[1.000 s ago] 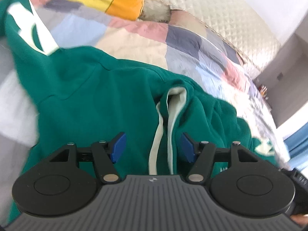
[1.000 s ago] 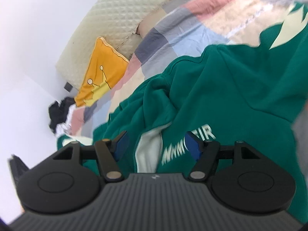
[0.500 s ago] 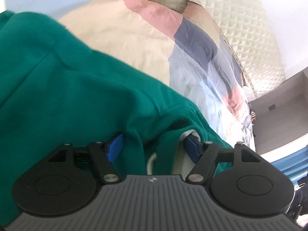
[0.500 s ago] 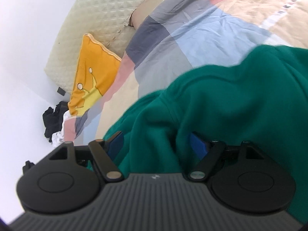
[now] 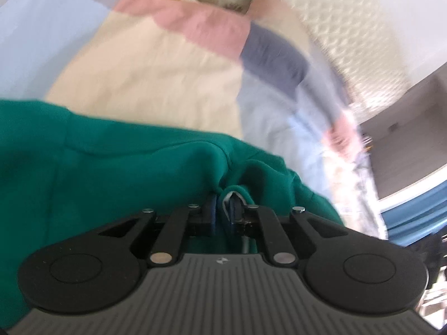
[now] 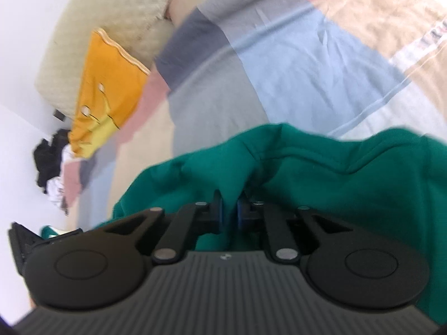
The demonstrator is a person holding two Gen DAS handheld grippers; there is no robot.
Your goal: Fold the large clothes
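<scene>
A large green hoodie (image 5: 111,162) lies bunched on the patchwork bedspread (image 5: 156,78). My left gripper (image 5: 223,203) has a ridge of the green cloth, with a pale bit of lining or cord, pinched between its blue pads; its jaws are closing on it. In the right wrist view the same hoodie (image 6: 335,181) fills the lower half. My right gripper (image 6: 229,209) has its jaws closing tight on a raised fold of the green fabric. The rest of the garment is hidden under both grippers' bodies.
An orange pillow (image 6: 109,78) leans against the quilted cream headboard (image 6: 106,8) at the head of the bed (image 6: 293,64). A dark heap of clothes (image 6: 47,164) lies at the far left. A blue curtain (image 5: 413,215) hangs right of the bed.
Both grippers moved forward over the hoodie toward its far edge and went from wide open to shut, each pinching a fold of green fabric.
</scene>
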